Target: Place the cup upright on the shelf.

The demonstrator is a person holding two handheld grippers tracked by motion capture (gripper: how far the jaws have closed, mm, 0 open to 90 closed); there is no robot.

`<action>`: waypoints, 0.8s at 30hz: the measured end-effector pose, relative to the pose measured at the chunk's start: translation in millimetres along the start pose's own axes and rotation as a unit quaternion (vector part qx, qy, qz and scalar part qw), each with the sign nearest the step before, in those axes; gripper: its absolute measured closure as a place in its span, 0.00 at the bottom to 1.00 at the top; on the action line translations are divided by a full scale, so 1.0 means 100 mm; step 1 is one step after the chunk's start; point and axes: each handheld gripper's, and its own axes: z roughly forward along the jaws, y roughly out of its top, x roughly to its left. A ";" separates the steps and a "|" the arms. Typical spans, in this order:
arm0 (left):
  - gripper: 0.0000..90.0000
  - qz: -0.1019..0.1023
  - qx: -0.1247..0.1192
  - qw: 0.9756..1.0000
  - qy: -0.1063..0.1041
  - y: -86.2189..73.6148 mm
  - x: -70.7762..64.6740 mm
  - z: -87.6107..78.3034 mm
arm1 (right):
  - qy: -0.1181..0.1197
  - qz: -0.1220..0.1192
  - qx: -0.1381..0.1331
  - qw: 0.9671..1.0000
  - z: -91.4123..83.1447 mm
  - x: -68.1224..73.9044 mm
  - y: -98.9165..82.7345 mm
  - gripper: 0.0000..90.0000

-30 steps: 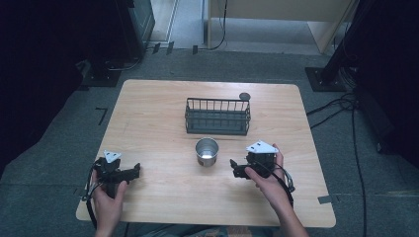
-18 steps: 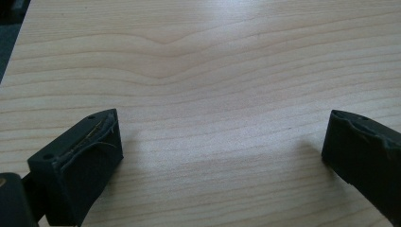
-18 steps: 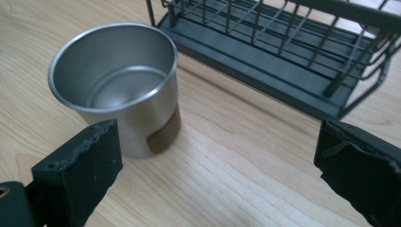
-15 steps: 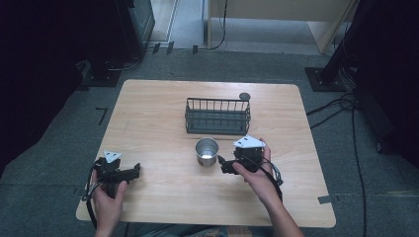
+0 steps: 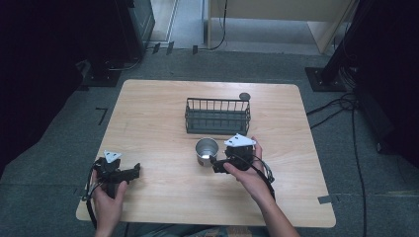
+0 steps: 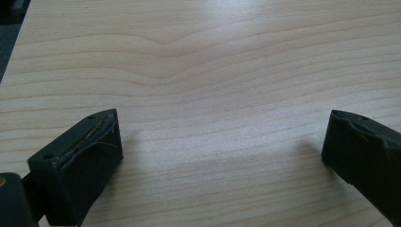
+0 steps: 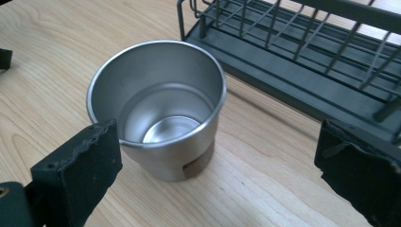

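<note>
Nearest the person, two black hand-held tools sit low over the pale, fine-grained wooden counter. The left tool rests near the front left corner, its jaws spread wide with only bare wood grain between them; its rubbery pads look frayed and rough at the edges. The right tool, topped by a grey three-cornered plate, is held nearer the middle, its jaws likewise released and gripping nothing.

Just ahead of the right tool stands one round brushed-steel cup, upright and open-topped, smooth and shiny inside. In the right gripper view the cup sits toward the left jaw, whose pad overlaps its rim; whether they actually touch is hard to tell.

Beyond the cup lies one dark rectangular wire basket with thin upright bars and a flat base. Behind its far right corner is one small dark round disc.
</note>
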 end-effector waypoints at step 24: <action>0.00 0.000 0.000 1.000 0.000 0.00 0.00 0.00 | 0.017 -0.018 0.011 1.000 0.30 0.21 0.11 0.00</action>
